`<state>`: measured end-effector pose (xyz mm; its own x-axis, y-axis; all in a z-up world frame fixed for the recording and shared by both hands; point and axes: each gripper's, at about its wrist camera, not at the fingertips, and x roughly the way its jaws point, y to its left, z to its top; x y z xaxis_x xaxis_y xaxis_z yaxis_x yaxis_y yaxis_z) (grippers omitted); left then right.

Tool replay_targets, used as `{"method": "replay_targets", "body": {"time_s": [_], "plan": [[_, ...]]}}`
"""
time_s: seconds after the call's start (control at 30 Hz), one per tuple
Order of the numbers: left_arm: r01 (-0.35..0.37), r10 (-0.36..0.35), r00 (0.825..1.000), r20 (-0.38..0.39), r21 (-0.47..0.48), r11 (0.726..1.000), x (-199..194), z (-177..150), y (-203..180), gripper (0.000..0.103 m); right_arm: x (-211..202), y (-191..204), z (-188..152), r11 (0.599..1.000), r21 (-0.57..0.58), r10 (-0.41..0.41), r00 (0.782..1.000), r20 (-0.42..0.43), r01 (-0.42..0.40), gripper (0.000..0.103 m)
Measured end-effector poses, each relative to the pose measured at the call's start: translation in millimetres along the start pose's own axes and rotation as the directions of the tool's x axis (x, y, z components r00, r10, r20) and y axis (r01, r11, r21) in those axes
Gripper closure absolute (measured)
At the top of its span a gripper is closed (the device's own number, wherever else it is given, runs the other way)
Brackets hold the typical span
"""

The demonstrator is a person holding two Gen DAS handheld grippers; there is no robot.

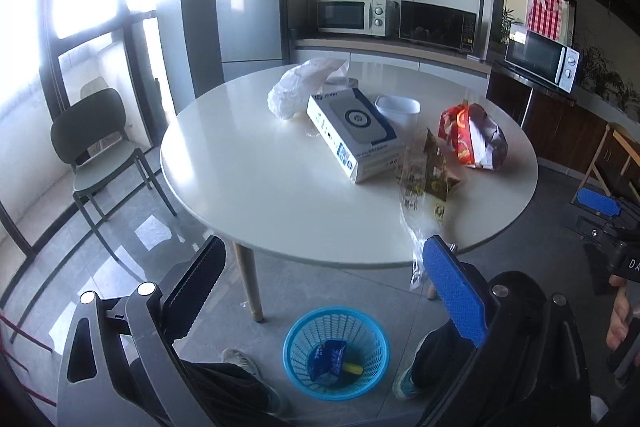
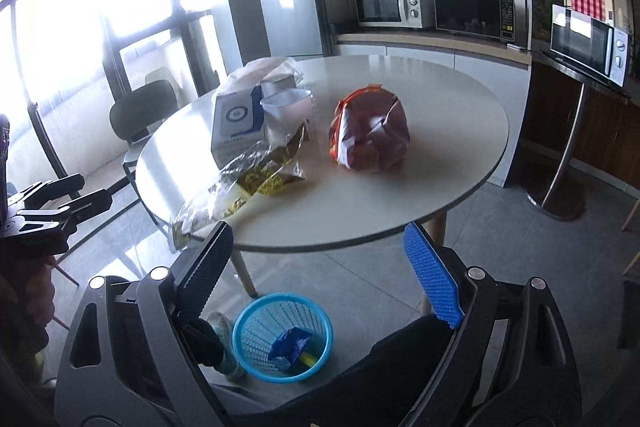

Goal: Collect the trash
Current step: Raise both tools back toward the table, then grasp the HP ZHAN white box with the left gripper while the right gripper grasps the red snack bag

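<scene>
A round white table [image 1: 248, 183] [image 2: 440, 163] carries trash: a crumpled red snack bag [image 1: 474, 137] [image 2: 370, 133], a yellow-green clear wrapper [image 1: 426, 183] [image 2: 256, 175] hanging over the near edge, a white and blue box [image 1: 352, 135] [image 2: 236, 127], a white cup [image 1: 398, 109] [image 2: 288, 107] and a white plastic bag [image 1: 304, 85] [image 2: 264, 69]. On the floor stands a blue mesh basket [image 1: 336, 353] [image 2: 282, 337] with a blue wrapper [image 1: 326, 357] [image 2: 290, 345] inside. My left gripper [image 1: 324, 291] and right gripper [image 2: 320, 275] both hang open and empty above the basket, short of the table edge.
A dark chair [image 1: 94, 147] stands left of the table by the windows. The person's legs and shoes [image 1: 240, 359] flank the basket. A fridge [image 1: 250, 7] and microwaves [image 1: 352, 15] line the back counter. Wooden chair parts [image 1: 616, 155] show at the right.
</scene>
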<state>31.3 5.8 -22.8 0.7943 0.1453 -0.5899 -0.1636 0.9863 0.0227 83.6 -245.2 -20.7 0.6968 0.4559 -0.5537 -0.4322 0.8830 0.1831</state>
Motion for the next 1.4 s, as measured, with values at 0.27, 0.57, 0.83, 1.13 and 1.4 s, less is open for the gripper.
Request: {"method": "replay_targets", "body": {"time_s": [0.27,0.57,0.83,1.13,1.4], "plan": [[0.023,-0.023,1.0,0.013,-0.039,0.999,29.0,34.6,-6.8,0.006,22.2,-3.2,26.6,1.0,0.003,-0.015,1.0,0.006,0.015,0.014],[0.021,-0.023,0.999,-0.029,-0.079,0.997,74.8,59.8,4.9,0.006,66.5,-16.9,51.1,1.0,0.004,-0.014,1.0,-0.012,0.014,0.014],[0.035,-0.043,0.997,-0.069,-0.106,0.994,110.9,73.4,1.9,0.006,104.7,-33.1,69.3,1.0,0.008,-0.022,0.998,-0.06,0.022,0.014],[0.065,-0.079,0.991,-0.106,-0.129,0.989,145.4,75.9,12.5,0.006,142.7,-48.4,74.4,1.0,0.03,0.006,0.99,-0.138,-0.002,0.015],[0.301,-0.316,0.947,-0.053,-0.2,0.933,168.7,77.0,36.3,0.007,157.4,-54.7,76.5,0.998,0.056,0.019,0.984,-0.179,-0.009,0.033]]}}
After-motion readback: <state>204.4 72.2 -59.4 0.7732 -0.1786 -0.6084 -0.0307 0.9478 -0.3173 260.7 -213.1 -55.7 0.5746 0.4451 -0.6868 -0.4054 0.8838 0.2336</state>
